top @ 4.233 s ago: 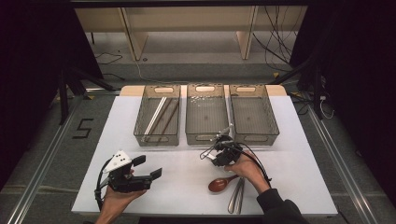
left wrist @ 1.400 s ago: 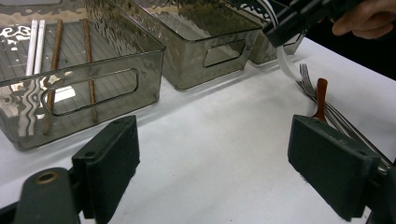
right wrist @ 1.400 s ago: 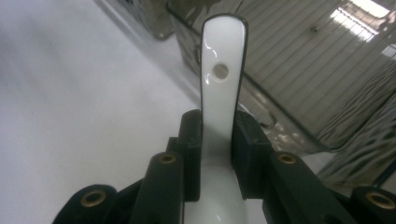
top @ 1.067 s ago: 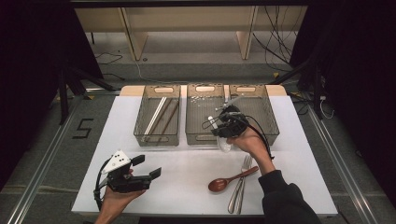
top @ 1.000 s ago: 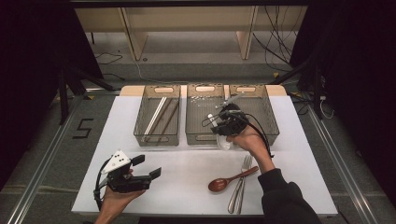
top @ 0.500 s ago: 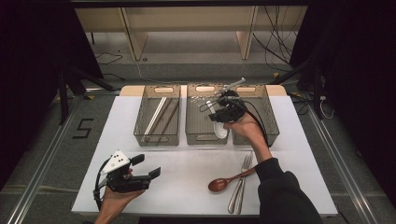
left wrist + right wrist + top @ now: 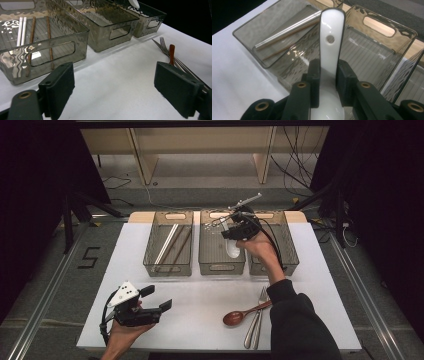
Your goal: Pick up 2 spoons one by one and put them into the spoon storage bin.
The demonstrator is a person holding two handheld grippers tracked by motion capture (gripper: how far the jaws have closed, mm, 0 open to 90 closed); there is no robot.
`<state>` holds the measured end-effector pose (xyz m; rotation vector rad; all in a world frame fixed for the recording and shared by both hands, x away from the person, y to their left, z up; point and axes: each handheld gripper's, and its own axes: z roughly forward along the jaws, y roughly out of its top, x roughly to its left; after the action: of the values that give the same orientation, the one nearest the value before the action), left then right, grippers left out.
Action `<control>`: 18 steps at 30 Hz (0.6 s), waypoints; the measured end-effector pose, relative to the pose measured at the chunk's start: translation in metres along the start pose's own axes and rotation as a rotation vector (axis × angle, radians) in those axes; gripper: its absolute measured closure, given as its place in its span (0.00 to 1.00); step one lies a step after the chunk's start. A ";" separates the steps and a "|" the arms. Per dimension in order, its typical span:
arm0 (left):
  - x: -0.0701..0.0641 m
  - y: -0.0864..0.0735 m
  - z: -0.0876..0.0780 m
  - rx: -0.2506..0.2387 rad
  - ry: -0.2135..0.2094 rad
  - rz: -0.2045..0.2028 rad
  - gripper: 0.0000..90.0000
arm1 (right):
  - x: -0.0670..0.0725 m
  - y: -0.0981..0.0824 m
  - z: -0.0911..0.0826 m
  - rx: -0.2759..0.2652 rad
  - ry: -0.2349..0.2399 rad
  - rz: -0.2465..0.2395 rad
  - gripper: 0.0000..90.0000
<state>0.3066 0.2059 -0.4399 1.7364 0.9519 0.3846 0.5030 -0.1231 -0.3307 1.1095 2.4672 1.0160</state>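
My right gripper [image 7: 234,231] hangs over the middle clear bin [image 7: 222,266], shut on a white ceramic spoon [image 7: 233,248]. In the right gripper view the pads [image 7: 314,75] clamp the white spoon [image 7: 329,37] by its neck, handle pointing away over the middle bin [image 7: 367,52]. The left bin [image 7: 167,251] holds chopsticks [image 7: 32,37]. My left gripper [image 7: 157,299] rests low at the table's front left, open, with bare tabletop between its jaws [image 7: 117,87].
A wooden spoon [image 7: 239,316] and two metal forks [image 7: 259,312] lie on the white table at the front right, beside the person's right sleeve. The right bin [image 7: 291,260] stands next to the middle one. Dark floor and shelving lie beyond the table.
My right gripper has carried the white spoon from the table's front, up and away, to above the middle bin. The left gripper has stayed put.
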 end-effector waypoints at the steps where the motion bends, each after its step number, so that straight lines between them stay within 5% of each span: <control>1: 0.000 0.000 0.000 0.001 0.000 0.000 0.18 | 0.000 0.001 0.001 -0.003 0.000 0.006 0.83; 18: 0.000 0.000 -0.001 -0.014 0.000 0.003 0.18 | -0.008 0.000 0.027 0.016 -0.010 0.048 0.83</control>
<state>0.3056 0.2065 -0.4391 1.7255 0.9445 0.3918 0.5211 -0.1152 -0.3509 1.1812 2.4562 1.0028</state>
